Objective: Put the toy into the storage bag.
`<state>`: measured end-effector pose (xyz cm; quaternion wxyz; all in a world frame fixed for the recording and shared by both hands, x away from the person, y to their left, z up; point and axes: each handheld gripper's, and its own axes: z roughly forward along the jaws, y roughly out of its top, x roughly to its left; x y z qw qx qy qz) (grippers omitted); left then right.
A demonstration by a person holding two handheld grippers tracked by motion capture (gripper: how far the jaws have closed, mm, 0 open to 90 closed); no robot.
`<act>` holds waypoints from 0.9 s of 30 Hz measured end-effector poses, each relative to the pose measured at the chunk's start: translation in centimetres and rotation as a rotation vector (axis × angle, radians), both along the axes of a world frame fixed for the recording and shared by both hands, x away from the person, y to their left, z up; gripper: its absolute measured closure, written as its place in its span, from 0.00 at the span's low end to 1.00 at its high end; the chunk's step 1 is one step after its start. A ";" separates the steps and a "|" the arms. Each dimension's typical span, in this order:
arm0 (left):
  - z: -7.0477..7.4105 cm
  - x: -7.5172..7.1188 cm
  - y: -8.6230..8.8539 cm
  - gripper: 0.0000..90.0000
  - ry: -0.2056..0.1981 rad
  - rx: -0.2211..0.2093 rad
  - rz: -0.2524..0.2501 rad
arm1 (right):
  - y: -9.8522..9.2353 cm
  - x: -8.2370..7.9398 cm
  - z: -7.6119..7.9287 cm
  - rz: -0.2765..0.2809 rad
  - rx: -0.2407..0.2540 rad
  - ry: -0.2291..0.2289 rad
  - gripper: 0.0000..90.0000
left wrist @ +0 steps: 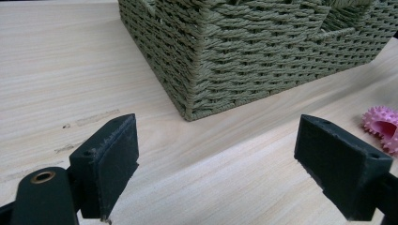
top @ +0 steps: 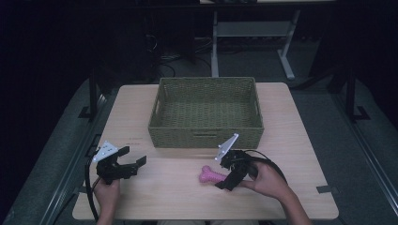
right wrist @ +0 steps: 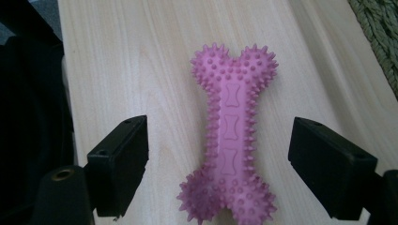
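Observation:
A pink spiky toy bone (top: pixel 212 175) lies flat on the wooden table (top: pixel 169 197), in front of the woven basket (top: pixel 205 136). My right gripper (top: pixel 224 174) reaches it from the right. In the right gripper view the bone (right wrist: pixel 231 136) lies lengthwise between the two jaws of my right gripper (right wrist: pixel 234 164), with a gap on each side, so the pads do not touch it. My left gripper (top: pixel 133 156) rests at the table's front left, open with nothing between its jaws. The left gripper (left wrist: pixel 216 164) faces the basket's near corner (left wrist: pixel 244 56), with one end of the bone (left wrist: pixel 382 127) at the right edge.
The olive-green basket stands at the middle back of the table and looks empty inside. Its edge (right wrist: pixel 378 28) shows at the top right of the right gripper view. Bare wood separates the two grippers. Another table's legs (top: pixel 214 47) stand on the dark floor behind.

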<state>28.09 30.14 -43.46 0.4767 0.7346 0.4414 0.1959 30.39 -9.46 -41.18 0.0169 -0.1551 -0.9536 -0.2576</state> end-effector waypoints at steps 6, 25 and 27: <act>0.0 0.0 0.0 0.15 -0.002 0.001 0.002 | 0.5 0.3 -0.4 0.002 -0.019 0.008 0.25; 0.0 0.0 0.2 0.15 -0.001 -0.003 0.000 | 1.9 0.9 -2.0 0.014 -0.099 0.018 0.38; 0.0 0.0 0.2 0.15 0.001 -0.005 0.001 | 1.9 1.0 -2.1 0.017 -0.101 0.018 0.42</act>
